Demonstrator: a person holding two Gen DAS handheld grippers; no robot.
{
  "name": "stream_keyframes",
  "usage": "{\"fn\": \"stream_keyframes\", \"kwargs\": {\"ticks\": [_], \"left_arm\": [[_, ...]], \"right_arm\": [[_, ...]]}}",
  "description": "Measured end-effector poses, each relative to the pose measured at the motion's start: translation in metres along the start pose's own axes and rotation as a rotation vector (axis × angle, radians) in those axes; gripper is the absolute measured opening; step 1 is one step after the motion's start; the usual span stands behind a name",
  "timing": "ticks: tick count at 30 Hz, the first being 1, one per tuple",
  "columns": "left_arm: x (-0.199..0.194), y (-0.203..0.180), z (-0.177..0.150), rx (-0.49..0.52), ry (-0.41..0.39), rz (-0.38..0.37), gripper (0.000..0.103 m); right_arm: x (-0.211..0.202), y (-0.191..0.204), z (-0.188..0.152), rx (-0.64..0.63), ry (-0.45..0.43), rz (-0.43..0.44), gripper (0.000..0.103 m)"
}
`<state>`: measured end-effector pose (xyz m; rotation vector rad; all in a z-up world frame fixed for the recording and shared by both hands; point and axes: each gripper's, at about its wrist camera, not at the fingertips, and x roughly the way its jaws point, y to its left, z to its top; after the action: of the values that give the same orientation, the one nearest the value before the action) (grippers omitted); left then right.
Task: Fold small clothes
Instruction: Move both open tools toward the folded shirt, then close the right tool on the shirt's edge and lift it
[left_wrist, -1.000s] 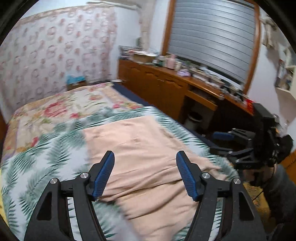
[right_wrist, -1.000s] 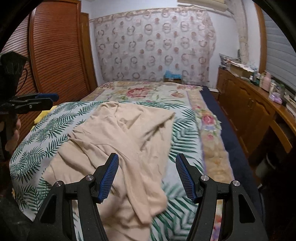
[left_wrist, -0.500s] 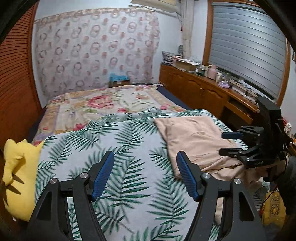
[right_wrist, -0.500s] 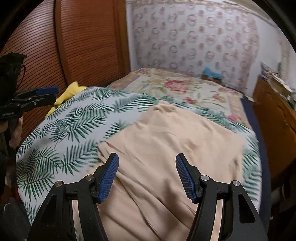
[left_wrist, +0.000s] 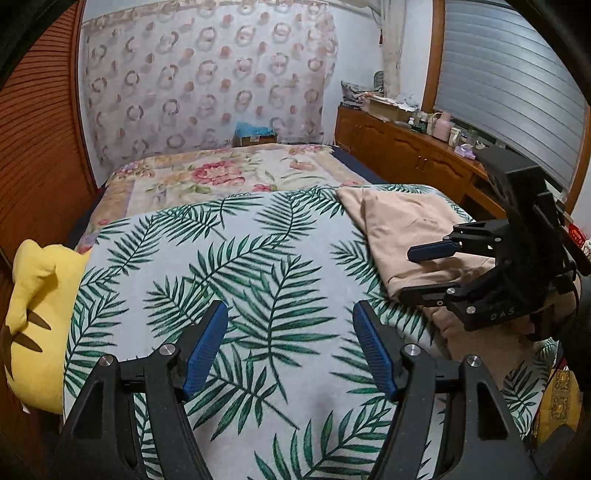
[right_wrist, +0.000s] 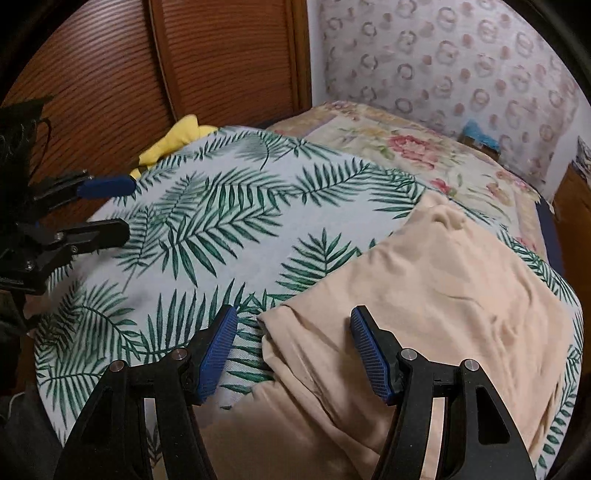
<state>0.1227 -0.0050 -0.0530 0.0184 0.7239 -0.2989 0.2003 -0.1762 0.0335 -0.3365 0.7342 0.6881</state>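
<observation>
Bedding fills both views: a palm-leaf sheet (left_wrist: 258, 280) spread over the near part of a bed, with a floral quilt (left_wrist: 221, 173) beyond it toward the patterned curtain (left_wrist: 207, 85). In the left wrist view, a yellow plush cushion (left_wrist: 37, 295) sits at the left edge against the slatted wooden door. At bottom centre the left gripper (left_wrist: 291, 343) hangs over bare sheet, its blue pads spread apart with nothing between them. Right of centre lies the beige garment (left_wrist: 402, 229), rumpled, and over its near edge the right gripper (left_wrist: 428, 273) shows side-on at the right edge of the frame, jaws parted and empty. In the right wrist view, the left gripper (right_wrist: 107, 206) sits at the left edge over the sheet (right_wrist: 207, 229). At bottom centre the right gripper (right_wrist: 293, 343) stands released, a corner of the garment (right_wrist: 443, 295) lying between its pads but not pinched; the cloth spreads across the lower right.
</observation>
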Motion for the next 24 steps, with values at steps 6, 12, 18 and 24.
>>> {"fn": "stream_keyframes", "kwargs": {"ticks": [6,12,18,24], "left_arm": [[-0.003,0.005,-0.004,-0.007,-0.004,0.005,0.071],[-0.006,0.005,-0.006,-0.032,-0.004,-0.029,0.071],[-0.007,-0.003,-0.009,-0.032,-0.003,-0.046,0.071],[-0.006,-0.02,-0.007,-0.012,0.002,-0.073,0.071]], "right_arm": [[0.015,0.005,0.002,-0.045,0.05,-0.036,0.062],[0.02,0.016,0.005,-0.072,0.036,-0.088,0.044],[0.005,0.005,0.003,-0.024,0.002,-0.045,0.011],[-0.045,-0.02,0.014,0.028,-0.117,-0.093,0.008]]}}
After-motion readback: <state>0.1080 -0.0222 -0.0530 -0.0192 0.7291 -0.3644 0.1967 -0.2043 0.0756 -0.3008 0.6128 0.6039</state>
